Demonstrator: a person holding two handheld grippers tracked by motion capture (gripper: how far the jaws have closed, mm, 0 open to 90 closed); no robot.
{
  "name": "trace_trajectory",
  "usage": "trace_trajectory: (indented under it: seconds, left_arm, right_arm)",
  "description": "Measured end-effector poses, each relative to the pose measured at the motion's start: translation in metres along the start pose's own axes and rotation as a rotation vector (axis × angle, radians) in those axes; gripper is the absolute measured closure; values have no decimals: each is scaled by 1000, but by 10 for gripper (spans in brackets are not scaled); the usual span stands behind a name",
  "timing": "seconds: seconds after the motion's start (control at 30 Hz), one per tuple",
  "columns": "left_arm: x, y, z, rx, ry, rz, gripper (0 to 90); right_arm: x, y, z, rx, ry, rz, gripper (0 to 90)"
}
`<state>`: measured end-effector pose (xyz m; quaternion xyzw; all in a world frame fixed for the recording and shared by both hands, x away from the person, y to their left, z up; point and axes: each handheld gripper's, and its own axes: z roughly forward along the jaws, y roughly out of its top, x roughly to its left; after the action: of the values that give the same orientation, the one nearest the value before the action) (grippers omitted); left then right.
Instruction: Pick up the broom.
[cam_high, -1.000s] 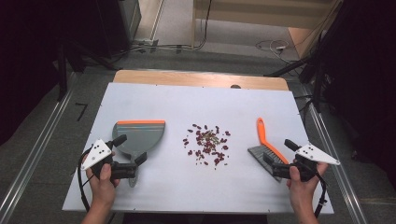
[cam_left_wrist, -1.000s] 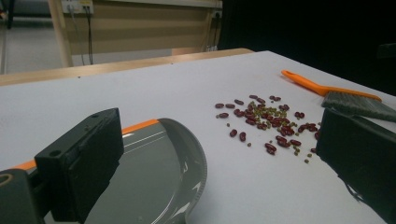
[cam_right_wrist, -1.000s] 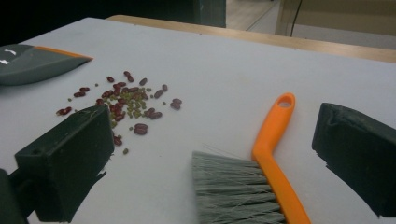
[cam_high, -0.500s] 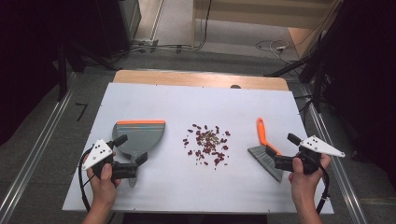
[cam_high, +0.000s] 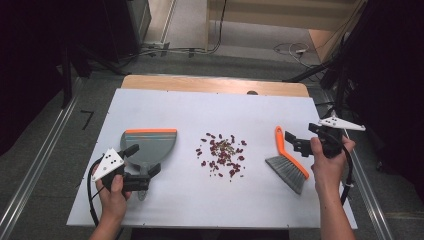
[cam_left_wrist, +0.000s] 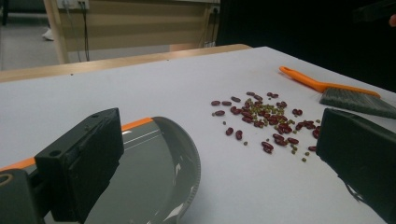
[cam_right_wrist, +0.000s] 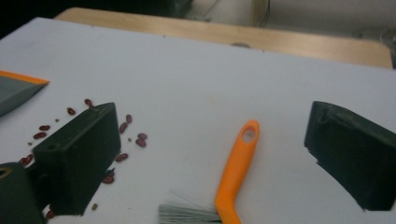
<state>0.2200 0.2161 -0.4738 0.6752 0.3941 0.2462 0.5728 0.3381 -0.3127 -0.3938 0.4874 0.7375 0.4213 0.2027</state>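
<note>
A grey dustpan (cam_high: 150, 145) with an orange front edge lies at the left of the white table. My left gripper (cam_high: 144, 161) hovers at its near end with the jaws wide open and the pan (cam_left_wrist: 154, 168) low between them. A small pile of red and green beans (cam_high: 222, 152) sits mid-table. To its right lies a brush (cam_high: 287, 162) with an orange handle (cam_right_wrist: 238, 158) and grey bristles. My right gripper (cam_high: 296, 142) is raised beside the handle. Its jaws have just closed a little but stand open, pressing on nothing, and the handle lies on the table below them.
The wooden table edge (cam_high: 215, 84) runs along the far side. Cables lie on the floor beyond it. Dark stands and equipment flank the table on both sides.
My right hand has lifted and drawn away from the brush's bristle end toward its handle. The brush stays on the table. The left hand has not moved.
</note>
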Motion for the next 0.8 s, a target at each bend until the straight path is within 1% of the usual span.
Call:
trace_trajectory:
  seconds: [0.03,0.07,0.1,0.17,0.2,0.27,0.3,0.4,0.43,0.47,0.5,0.53,0.57,0.63,0.67,0.73,0.77,0.8]
  left_arm:
    - [0,0,0,0,0,0,10]
    - [0,0,0,1,0,1,10]
    - [0,-1,1,6,-2,6,10]
    - [0,-1,1,8,-2,5,10]
    - [0,-1,1,9,-6,4,10]
    - [0,-1,1,12,-5,6,10]
    - [0,-1,1,11,-6,6,10]
    - [1,-2,1,11,-3,2,10]
    - [1,-2,1,11,-3,2,10]
    - [1,-2,1,11,-4,2,10]
    - [0,-1,1,13,-3,3,10]
    - [0,-1,1,13,-3,3,10]
    - [0,-1,1,12,-5,4,10]
    - [0,-2,1,15,-4,6,10]
    - [0,-2,1,14,-6,4,10]
    - [1,-2,1,16,-5,4,10]
    - [1,-2,1,14,-4,1,10]
    - [1,-2,1,13,-3,-1,10]
  right_arm:
    - [0,0,0,0,0,0,43]
    - [-4,0,9,31,16,15,47]
    - [-5,0,14,48,14,19,63]
    - [-7,-1,24,96,-18,12,133]
    - [-7,-1,29,122,-30,18,155]
    - [-8,-3,38,169,-29,24,257]
    - [-9,-4,43,194,-26,30,291]
    - [-10,-8,55,266,-65,42,385]
    - [-10,-8,55,266,-65,42,385]
    - [-10,-11,61,288,-86,31,442]
    - [-10,-13,63,305,-101,22,463]
    - [-10,-14,65,317,-113,24,478]
    - [-11,-16,67,323,-109,28,503]
    - [-13,-19,68,355,-108,36,510]
    - [-13,-21,69,367,-106,35,525]
    - [-13,-24,69,389,-86,32,561]
    - [-12,-26,70,402,-88,26,567]
    - [-12,-26,70,402,-88,26,567]
